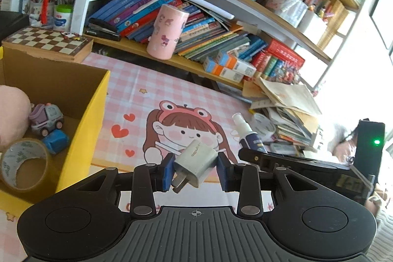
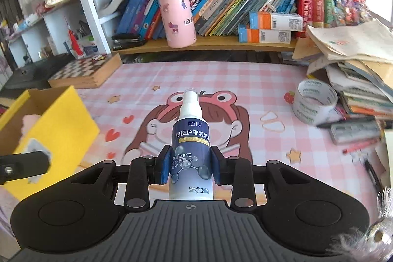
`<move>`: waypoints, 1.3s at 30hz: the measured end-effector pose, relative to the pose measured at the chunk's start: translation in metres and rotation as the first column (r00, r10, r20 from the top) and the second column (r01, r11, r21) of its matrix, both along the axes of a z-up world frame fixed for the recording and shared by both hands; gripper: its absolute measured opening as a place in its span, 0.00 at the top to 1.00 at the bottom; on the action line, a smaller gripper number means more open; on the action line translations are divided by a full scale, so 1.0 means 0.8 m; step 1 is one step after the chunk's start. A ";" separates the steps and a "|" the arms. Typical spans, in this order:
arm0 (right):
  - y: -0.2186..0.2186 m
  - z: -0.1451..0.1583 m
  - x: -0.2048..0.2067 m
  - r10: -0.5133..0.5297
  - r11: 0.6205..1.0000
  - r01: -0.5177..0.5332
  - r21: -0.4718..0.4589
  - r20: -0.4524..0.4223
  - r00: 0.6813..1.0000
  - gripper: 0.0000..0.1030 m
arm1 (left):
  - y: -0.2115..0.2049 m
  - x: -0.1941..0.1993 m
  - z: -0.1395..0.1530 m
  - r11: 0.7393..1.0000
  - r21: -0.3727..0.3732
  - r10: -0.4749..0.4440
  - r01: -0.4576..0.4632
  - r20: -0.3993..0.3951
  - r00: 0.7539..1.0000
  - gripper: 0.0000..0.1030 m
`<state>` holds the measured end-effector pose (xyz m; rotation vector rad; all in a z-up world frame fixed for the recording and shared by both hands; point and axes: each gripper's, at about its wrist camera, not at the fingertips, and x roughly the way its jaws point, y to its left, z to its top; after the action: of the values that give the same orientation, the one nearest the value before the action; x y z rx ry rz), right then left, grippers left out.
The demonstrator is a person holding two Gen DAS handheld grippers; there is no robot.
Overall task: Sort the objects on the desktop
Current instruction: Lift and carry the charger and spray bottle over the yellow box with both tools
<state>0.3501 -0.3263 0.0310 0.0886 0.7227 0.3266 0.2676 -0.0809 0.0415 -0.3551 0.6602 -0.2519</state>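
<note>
Gripping one grey plug adapter (image 1: pixel 196 161) slantwise between its blue fingers (image 1: pixel 167 172), our left gripper (image 1: pixel 195 171) kept the prongs pointing down and clear of the pads. Our right gripper (image 2: pixel 189 167) had closed on one spray bottle (image 2: pixel 191 139) low on its body, nozzle forward, so we judged it steady for carrying. Both loads hung above the pink tabletop (image 2: pixel 245 80). To the left stood the yellow box (image 1: pixel 95 109), open-topped for sorted things: we counted two toy vehicles (image 1: pixel 46 118) in it, one roll of brown tape (image 1: pixel 24 163) and what may have been a pink plush toy (image 1: pixel 12 114), cropped at the edge. One clear tape roll (image 2: pixel 314 100) remained unsorted.
</note>
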 end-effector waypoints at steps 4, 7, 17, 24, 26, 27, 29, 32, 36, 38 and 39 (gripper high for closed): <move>0.005 0.008 -0.036 -0.037 0.999 0.037 0.031 -0.005 0.999 0.71 | 0.012 -0.015 0.002 0.999 -0.013 -0.031 0.031 0.005 1.000 0.66; 0.013 0.013 -0.064 -0.063 0.997 0.063 0.045 -0.012 0.998 0.71 | 0.021 -0.027 0.004 0.998 -0.002 -0.055 0.055 0.020 0.998 0.66; 0.052 0.007 -0.142 -0.128 0.989 0.133 0.057 -0.080 0.989 0.71 | 0.063 -0.081 -0.001 0.995 0.015 -0.103 0.103 0.017 0.995 0.66; 0.093 0.008 -0.195 -0.125 0.991 0.129 0.043 -0.079 0.989 0.71 | 0.098 -0.114 -0.008 0.991 -0.016 -0.130 0.130 -0.006 0.991 0.66; 0.104 0.007 -0.211 -0.132 0.990 0.135 0.040 -0.081 0.988 0.71 | 0.105 -0.124 -0.010 0.989 -0.012 -0.149 0.149 -0.007 0.989 0.66; 0.109 0.005 -0.219 -0.135 0.990 0.139 0.039 -0.082 0.987 0.71 | 0.108 -0.129 -0.011 0.987 -0.011 -0.158 0.158 -0.008 0.987 0.66; 0.119 0.002 -0.236 -0.143 0.988 0.147 0.037 -0.087 0.986 0.71 | 0.115 -0.141 -0.014 0.985 -0.009 -0.172 0.172 -0.014 0.985 0.66; 0.134 -0.003 -0.258 -0.153 0.987 0.157 0.037 -0.097 0.983 0.71 | 0.129 -0.159 -0.020 0.983 -0.006 -0.183 0.183 -0.027 0.983 0.66; 0.152 -0.011 -0.281 -0.161 0.985 0.168 0.046 -0.119 0.980 0.71 | 0.144 -0.178 -0.024 0.982 0.005 -0.189 0.190 -0.051 0.981 0.66; 0.159 -0.014 -0.290 -0.163 0.984 0.172 0.054 -0.132 0.978 0.71 | 0.150 -0.186 -0.026 0.981 0.009 -0.194 0.195 -0.061 0.979 0.66; 0.162 -0.015 -0.295 -0.165 0.983 0.175 0.057 -0.138 0.977 0.71 | 0.153 -0.190 -0.027 0.980 0.011 -0.196 0.197 -0.065 0.979 0.66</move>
<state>0.1141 -0.1966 0.0187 0.2382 0.8298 0.1827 0.1159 0.0413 0.0202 -0.2824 0.7610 -0.4242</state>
